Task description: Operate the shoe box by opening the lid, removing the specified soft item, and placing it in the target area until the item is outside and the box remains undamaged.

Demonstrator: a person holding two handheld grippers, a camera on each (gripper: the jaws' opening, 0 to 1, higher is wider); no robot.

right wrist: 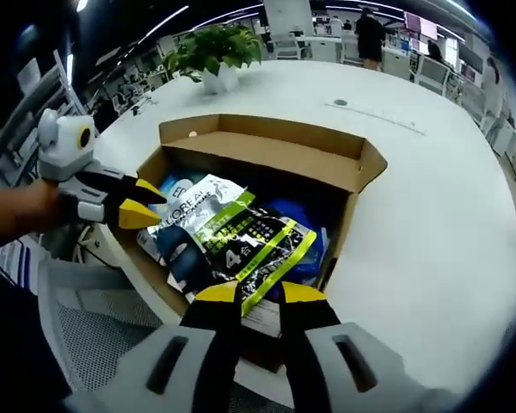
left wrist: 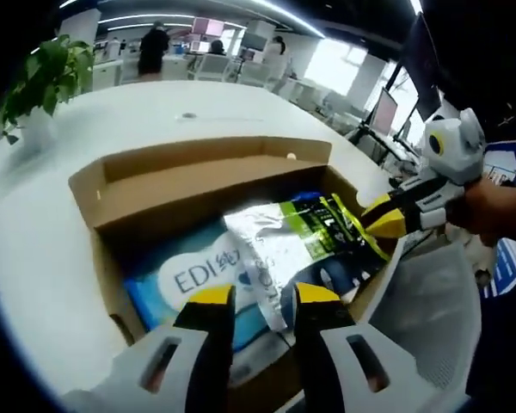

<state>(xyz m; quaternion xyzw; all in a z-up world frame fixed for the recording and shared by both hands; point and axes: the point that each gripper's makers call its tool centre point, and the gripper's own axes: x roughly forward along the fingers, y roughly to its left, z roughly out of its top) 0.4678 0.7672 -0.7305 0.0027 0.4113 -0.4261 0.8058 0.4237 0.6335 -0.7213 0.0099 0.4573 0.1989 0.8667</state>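
Nearest in the left gripper view, the left gripper (left wrist: 265,297) hangs over the near edge of the box (left wrist: 198,176), its jaws parted with nothing between them, lined up on the shiny packet (left wrist: 301,237) so it can be lifted out. The right gripper (right wrist: 260,292) likewise stands with jaws apart, poised just over the packet's near end. The packet lies slanted on a blue pack (left wrist: 185,280) inside the open box, lid flap folded back. Beyond, the white bench (right wrist: 430,172) carries a potted plant (right wrist: 215,52).
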